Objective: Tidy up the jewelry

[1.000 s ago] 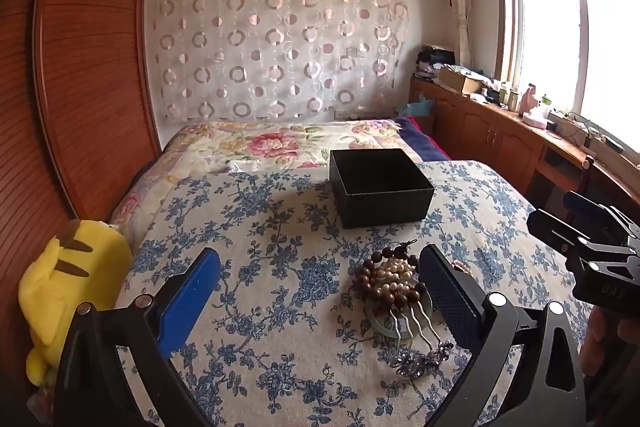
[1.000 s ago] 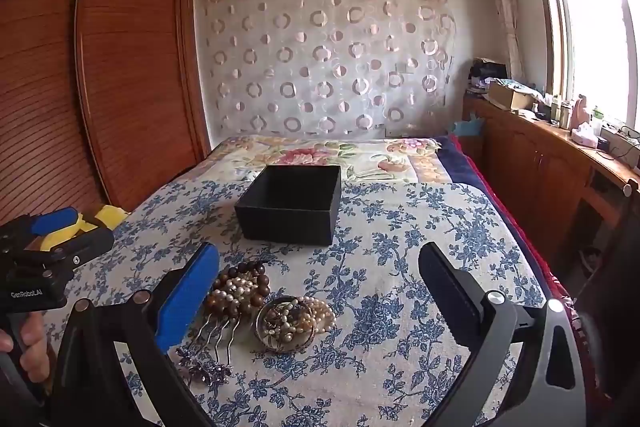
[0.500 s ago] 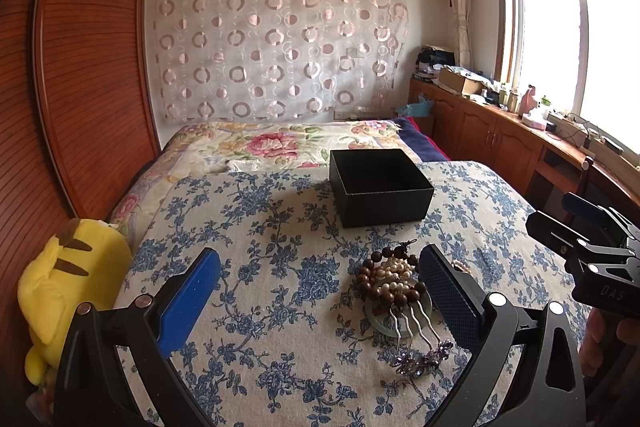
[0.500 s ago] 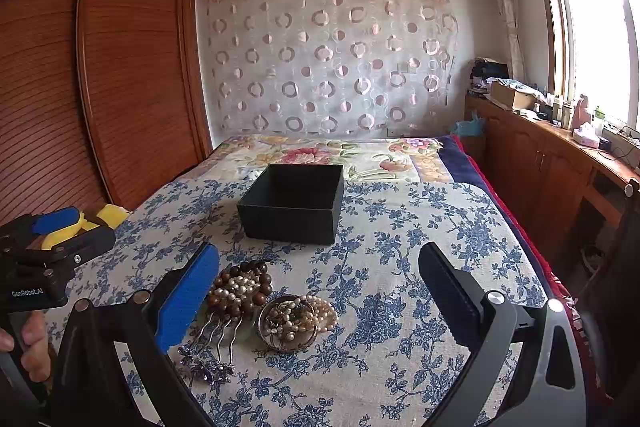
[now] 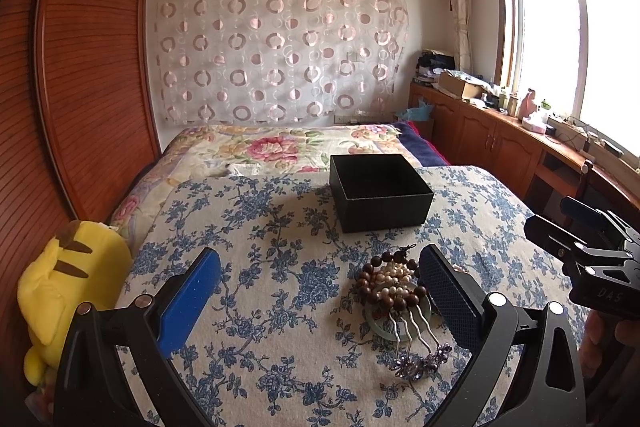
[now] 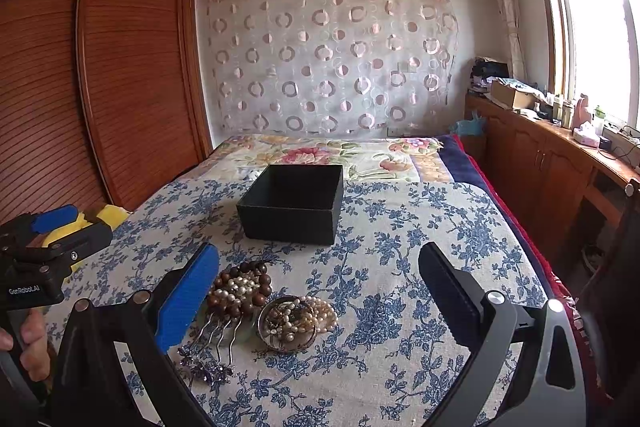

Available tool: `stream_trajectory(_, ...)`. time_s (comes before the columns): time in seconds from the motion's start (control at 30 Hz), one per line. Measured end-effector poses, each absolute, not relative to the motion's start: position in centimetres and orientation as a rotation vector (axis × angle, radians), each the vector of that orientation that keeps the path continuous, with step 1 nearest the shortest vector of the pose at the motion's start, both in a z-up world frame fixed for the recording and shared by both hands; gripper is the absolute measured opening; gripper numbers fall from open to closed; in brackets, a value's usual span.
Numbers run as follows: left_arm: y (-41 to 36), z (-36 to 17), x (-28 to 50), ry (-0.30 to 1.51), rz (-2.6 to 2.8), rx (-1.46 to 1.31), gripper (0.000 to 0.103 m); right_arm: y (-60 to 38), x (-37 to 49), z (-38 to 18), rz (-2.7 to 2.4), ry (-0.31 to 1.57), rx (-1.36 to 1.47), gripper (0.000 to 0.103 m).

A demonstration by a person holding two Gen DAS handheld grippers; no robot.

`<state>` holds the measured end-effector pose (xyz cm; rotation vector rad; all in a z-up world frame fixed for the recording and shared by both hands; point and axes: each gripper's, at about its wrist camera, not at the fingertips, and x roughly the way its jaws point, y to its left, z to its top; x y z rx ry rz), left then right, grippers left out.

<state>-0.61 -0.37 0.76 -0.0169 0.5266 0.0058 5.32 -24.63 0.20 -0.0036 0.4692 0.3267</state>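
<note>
Right wrist view: the right gripper (image 6: 318, 291), fingers spread and empty, has the jewelry heap just ahead at 11 o'clock, the comb (image 6: 212, 343) nearest with its long axis running 7 to 1, then the beads (image 6: 240, 287) and the pearl-filled bangle (image 6: 289, 323). The left gripper (image 5: 320, 291), also spread and empty, has the same heap at 1 o'clock, beside its right finger, so neither looks clearly nearer. The open box (image 6: 294, 203) lies beyond at 12.
</note>
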Motion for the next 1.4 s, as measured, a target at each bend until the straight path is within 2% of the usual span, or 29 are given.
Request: stream_trajectory(1.4, -0.71, 1.52, -0.51, 0.531, 0.004, -0.023, 0.096, -24.01, 5.25, -0.19, 0.329, 0.478, -0.003, 0.101)
